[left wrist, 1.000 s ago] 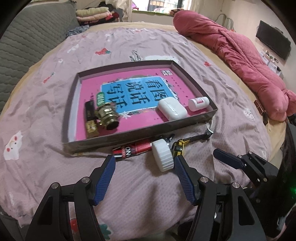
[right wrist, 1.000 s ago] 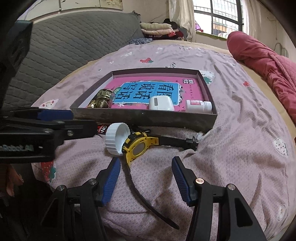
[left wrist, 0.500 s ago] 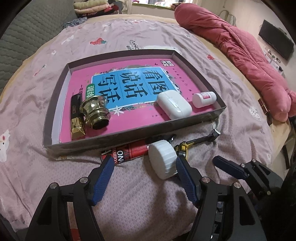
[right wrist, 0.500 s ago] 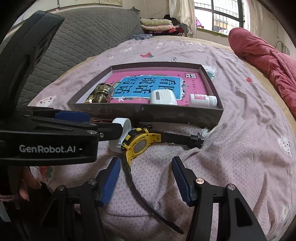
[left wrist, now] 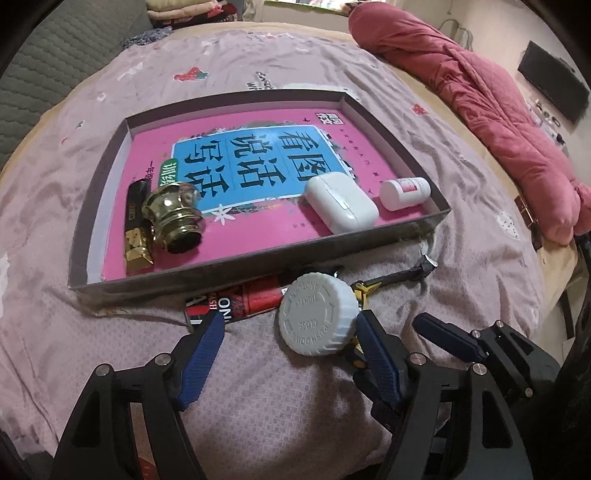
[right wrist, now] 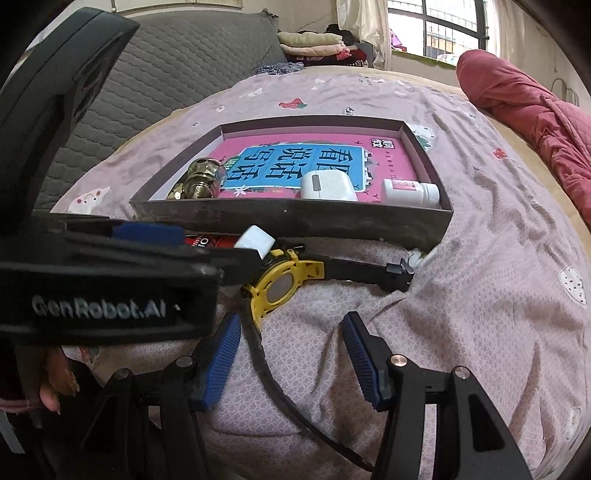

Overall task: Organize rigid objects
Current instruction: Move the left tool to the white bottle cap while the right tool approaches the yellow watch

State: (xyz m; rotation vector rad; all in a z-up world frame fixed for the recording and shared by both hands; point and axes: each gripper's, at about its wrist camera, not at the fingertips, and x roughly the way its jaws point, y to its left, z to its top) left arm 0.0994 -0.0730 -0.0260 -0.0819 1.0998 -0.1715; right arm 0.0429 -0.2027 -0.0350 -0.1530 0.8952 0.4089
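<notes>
You could read "GenRobot.AI" on the left hand-held gripper (right wrist: 207,258). The white cap (left wrist: 318,314) near the bed's near edge said "PUSH DOWN" and "CLOSE". The pink book (left wrist: 258,162) in the tray (left wrist: 221,269) carried large Chinese characters, 看图说话写话. The red tube (left wrist: 240,301) showed "ON".

Soft, even daylight fills both views, coming from the window (right wrist: 436,33) beyond the bed (right wrist: 480,258); its panes are blown out white. Shadows are faint, darkest under the near wall of the tray (left wrist: 229,273). The brass knob (left wrist: 173,218) carries small glints. Fisheye bending curves everything toward black vignetted corners. Close to the lens, the left gripper's (left wrist: 288,350) body blurs slightly in the right view.
</notes>
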